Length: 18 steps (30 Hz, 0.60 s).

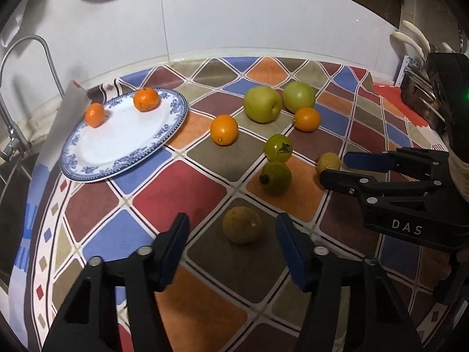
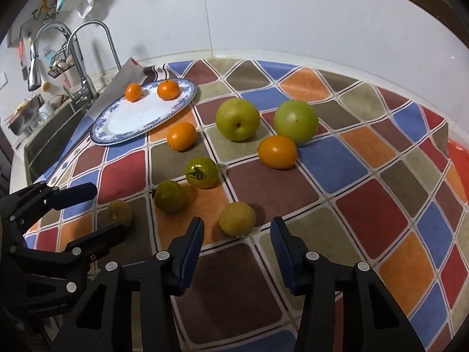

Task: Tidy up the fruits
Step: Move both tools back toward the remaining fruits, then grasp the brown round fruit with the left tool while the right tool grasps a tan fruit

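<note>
A brownish-yellow fruit (image 1: pixel 241 225) lies on the chequered cloth between the spread fingers of my left gripper (image 1: pixel 231 226), with a gap on each side. A second such fruit (image 2: pixel 236 218) sits untouched between the pads of my right gripper (image 2: pixel 237 226). Each gripper shows in the other's view: the right gripper (image 1: pixel 337 166) and the left gripper (image 2: pixel 108 211). The blue-rimmed plate (image 1: pixel 126 138) at the far left carries two mandarins (image 1: pixel 146 99). Two oranges (image 1: pixel 224 130), two green apples (image 1: pixel 262 104) and two green tomatoes (image 1: pixel 278 148) lie loose beyond the grippers.
A sink (image 2: pixel 49 140) with a tall tap (image 2: pixel 88 44) borders the cloth on the left, close to the plate (image 2: pixel 140 117). A white tiled wall closes the back. A rack with white-handled utensils (image 1: pixel 416 67) stands at the right edge.
</note>
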Available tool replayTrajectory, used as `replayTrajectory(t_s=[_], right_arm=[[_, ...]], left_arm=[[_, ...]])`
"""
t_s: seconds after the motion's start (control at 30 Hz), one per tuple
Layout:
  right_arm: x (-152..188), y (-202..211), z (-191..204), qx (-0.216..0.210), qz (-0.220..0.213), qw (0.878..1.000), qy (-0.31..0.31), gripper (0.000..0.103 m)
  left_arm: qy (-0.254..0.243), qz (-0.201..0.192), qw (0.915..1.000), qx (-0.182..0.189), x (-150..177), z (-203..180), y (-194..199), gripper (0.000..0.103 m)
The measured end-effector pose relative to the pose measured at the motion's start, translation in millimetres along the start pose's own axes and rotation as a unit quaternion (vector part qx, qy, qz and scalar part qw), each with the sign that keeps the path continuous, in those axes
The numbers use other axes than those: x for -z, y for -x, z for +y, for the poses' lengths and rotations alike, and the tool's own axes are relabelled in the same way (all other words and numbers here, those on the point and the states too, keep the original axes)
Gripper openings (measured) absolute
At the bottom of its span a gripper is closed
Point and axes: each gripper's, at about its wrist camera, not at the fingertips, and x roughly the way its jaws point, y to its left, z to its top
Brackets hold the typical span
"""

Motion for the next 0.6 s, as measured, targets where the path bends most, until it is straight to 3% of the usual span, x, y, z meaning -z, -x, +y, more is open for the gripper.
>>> replayTrajectory(t_s=[0.23, 0.4, 0.6], right_arm=[[-1, -5, 1, -0.014, 0.008, 1.000, 0.004, 0.036], [-1, -7, -1, -0.012, 0.008, 1.000, 0.003, 0.029], [0, -2, 0, -0.012, 0.004, 1.000, 0.000, 0.029]], left_arm=[[-0.003, 0.009, 0.9999, 0.011, -1, -1, -6, 0.032], [-0.005, 0.010, 0.9999, 0.012, -1, -3, -6, 0.029], [-0.006, -0.003, 0.9999, 0.013, -3, -4, 4, 0.029]])
